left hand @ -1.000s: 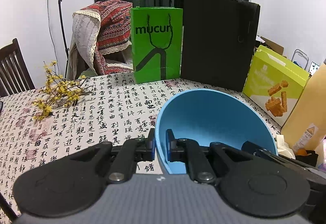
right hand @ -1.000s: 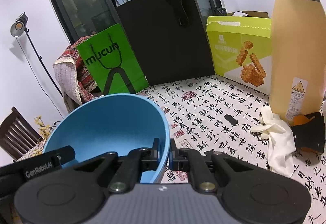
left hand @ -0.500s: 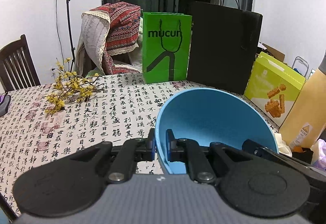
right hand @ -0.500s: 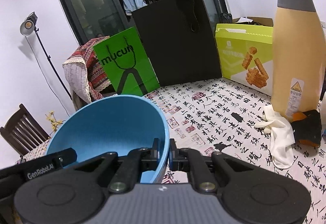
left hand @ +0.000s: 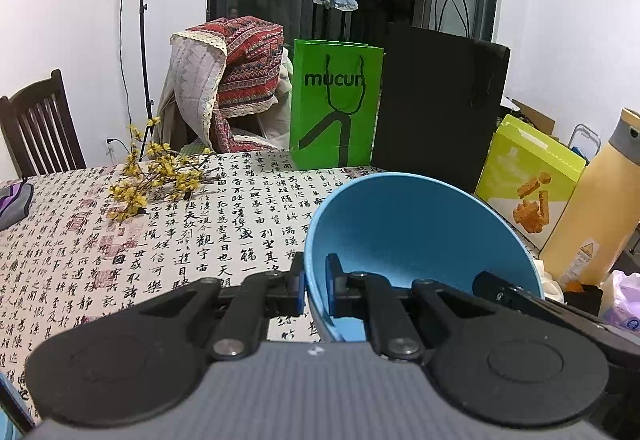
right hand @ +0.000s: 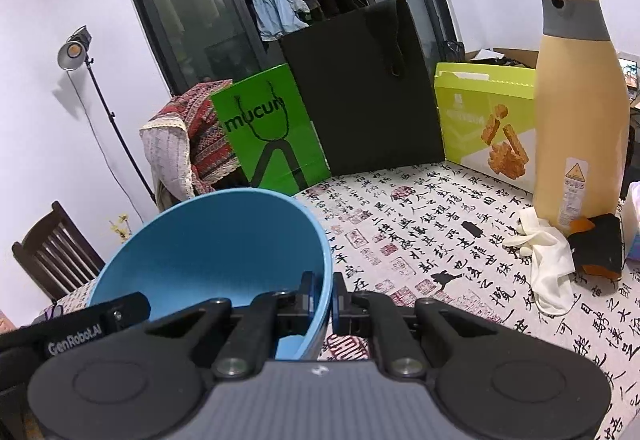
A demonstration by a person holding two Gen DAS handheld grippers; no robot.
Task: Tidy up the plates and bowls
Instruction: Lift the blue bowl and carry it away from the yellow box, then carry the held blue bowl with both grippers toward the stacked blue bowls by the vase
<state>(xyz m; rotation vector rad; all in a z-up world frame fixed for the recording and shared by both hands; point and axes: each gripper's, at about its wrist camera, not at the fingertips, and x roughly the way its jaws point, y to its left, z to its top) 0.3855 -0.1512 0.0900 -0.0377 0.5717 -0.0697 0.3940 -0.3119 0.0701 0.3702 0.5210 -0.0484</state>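
Observation:
A large blue bowl (left hand: 408, 236) hangs above the calligraphy-print tablecloth (left hand: 168, 240), held from both sides. My left gripper (left hand: 315, 286) is shut on the bowl's left rim, one pad outside and one inside. In the right wrist view the same blue bowl (right hand: 216, 252) fills the lower left, and my right gripper (right hand: 323, 298) is shut on its right rim. The other gripper's black body shows at the bowl's far edge in each view. The bowl's underside is hidden.
At the table's back stand a green paper bag (left hand: 334, 105), a black bag (left hand: 438, 107) and a lime snack box (right hand: 486, 133). A tall tan bottle (right hand: 576, 107), a white glove (right hand: 544, 260) and a black-orange pouch (right hand: 598, 250) sit right. Yellow flowers (left hand: 156, 175) lie left; chairs behind.
Both grippers have drawn back from the bags and risen slightly with the bowl between them; more tablecloth shows ahead. Both grips on the rim are unchanged.

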